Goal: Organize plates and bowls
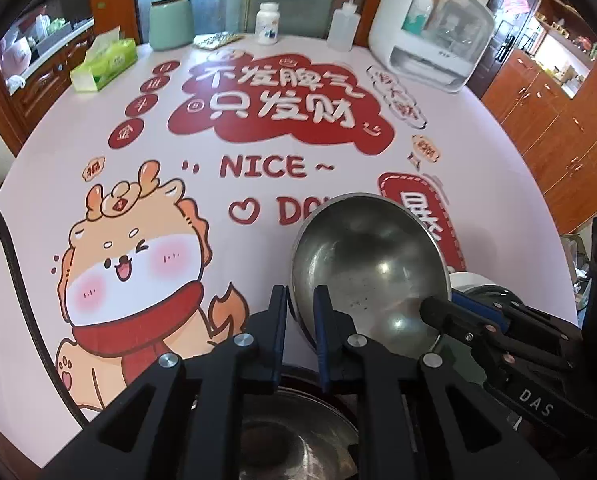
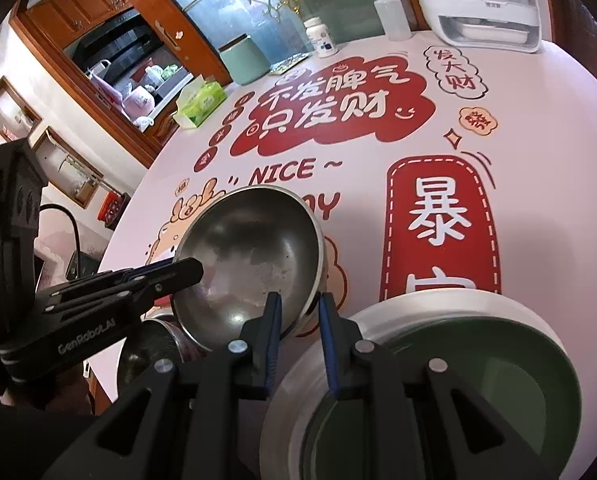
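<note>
A steel bowl (image 1: 368, 268) is held above the table, tilted, between both grippers. My left gripper (image 1: 301, 300) is shut on its left rim. My right gripper (image 2: 298, 304) is shut on its right rim; the bowl also shows in the right wrist view (image 2: 250, 256). The right gripper also shows in the left wrist view (image 1: 454, 312), and the left gripper in the right wrist view (image 2: 178, 274). Another steel bowl (image 1: 298, 440) lies below the left gripper. A green bowl (image 2: 438, 400) sits on a white plate (image 2: 418, 300) at the lower right.
The table (image 1: 338, 184) has a pink cloth with red print. At its far edge stand a tissue box (image 1: 104, 64), a mint canister (image 1: 170, 20), a pill bottle (image 1: 267, 24), a squeeze bottle (image 1: 344, 26) and a white appliance (image 1: 430, 28).
</note>
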The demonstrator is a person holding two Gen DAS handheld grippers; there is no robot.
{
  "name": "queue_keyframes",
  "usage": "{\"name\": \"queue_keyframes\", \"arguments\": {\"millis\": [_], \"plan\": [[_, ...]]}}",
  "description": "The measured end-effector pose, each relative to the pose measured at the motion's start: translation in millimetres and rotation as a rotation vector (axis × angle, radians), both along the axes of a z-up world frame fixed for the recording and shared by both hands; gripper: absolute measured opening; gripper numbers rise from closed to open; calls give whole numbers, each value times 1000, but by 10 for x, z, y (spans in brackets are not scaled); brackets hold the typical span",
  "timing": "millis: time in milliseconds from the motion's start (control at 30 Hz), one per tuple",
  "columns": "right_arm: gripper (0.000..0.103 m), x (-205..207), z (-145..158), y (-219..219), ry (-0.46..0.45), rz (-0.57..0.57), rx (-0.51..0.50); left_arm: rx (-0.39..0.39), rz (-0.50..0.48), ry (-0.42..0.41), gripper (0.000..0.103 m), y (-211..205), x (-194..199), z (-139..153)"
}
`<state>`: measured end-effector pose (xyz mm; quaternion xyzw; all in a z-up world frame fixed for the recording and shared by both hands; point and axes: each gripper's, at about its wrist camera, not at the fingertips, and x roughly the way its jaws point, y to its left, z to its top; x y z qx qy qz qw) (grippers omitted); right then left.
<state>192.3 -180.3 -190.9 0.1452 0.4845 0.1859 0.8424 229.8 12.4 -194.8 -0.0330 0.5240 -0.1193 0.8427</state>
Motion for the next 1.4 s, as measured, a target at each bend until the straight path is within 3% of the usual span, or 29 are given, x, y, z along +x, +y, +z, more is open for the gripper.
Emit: {"name": "queue_keyframes", "arguments": {"millis": [833,1400], "plan": [[19,-437,457,151,-153,77,12,-60,65,-154,11,275,-645,523],[19,-847,522,435,-162,180,1,-65,155,-154,11,575,-1198,569]]}}
